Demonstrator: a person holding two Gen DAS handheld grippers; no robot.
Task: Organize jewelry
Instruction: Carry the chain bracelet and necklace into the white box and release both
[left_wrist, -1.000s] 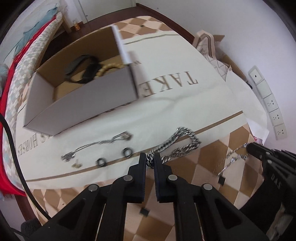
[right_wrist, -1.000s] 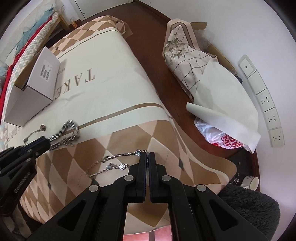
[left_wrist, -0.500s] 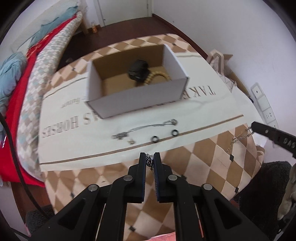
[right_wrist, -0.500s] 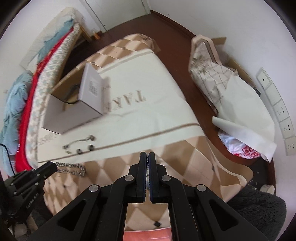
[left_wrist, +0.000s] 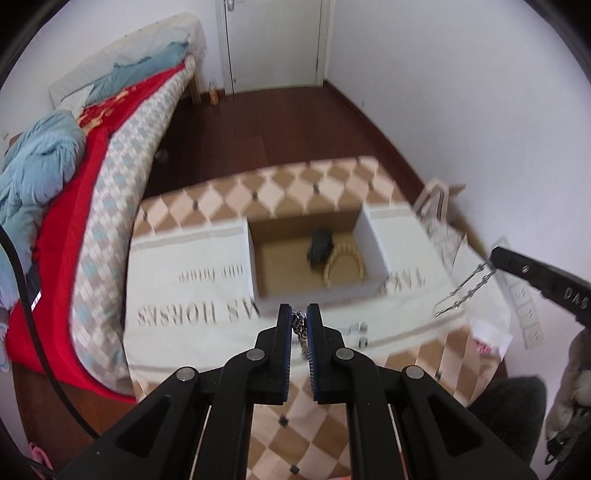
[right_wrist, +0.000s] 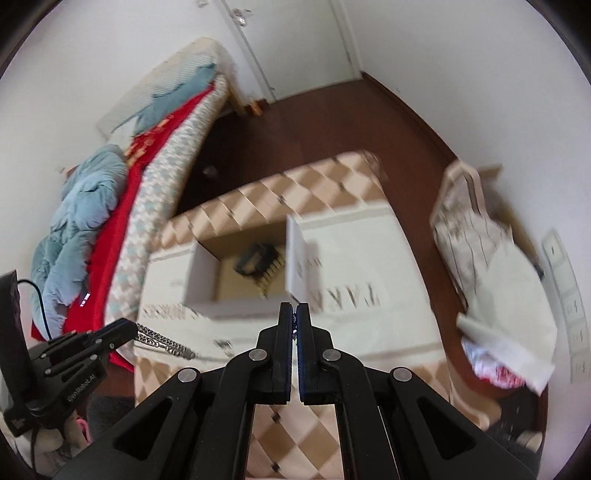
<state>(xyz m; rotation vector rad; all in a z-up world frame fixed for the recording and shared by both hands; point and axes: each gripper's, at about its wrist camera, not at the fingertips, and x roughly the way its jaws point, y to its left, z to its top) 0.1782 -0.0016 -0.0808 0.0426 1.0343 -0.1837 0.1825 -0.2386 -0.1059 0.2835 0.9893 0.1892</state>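
My left gripper (left_wrist: 299, 322) is shut on a thick silver chain (left_wrist: 298, 325) and holds it high above the table; the chain hangs from it in the right wrist view (right_wrist: 162, 341). My right gripper (right_wrist: 294, 318) is shut on a thin silver chain, which dangles from its tip in the left wrist view (left_wrist: 463, 293). An open white cardboard box (left_wrist: 373, 236) sits on the cloth-covered table (left_wrist: 192, 332) and holds a black band (left_wrist: 320, 246) and a beaded bracelet (left_wrist: 345, 260). Small jewelry pieces (left_wrist: 360, 334) lie in front of the box.
A bed with red and blue bedding (left_wrist: 55, 177) runs along the left. A paper bag and white sheets (right_wrist: 491, 266) lie on the floor at the right by wall sockets (right_wrist: 569, 295). A door (left_wrist: 273, 40) is at the back.
Both grippers have risen well above the table, each lifting its chain off the cloth. The box now appears farther below and more central.
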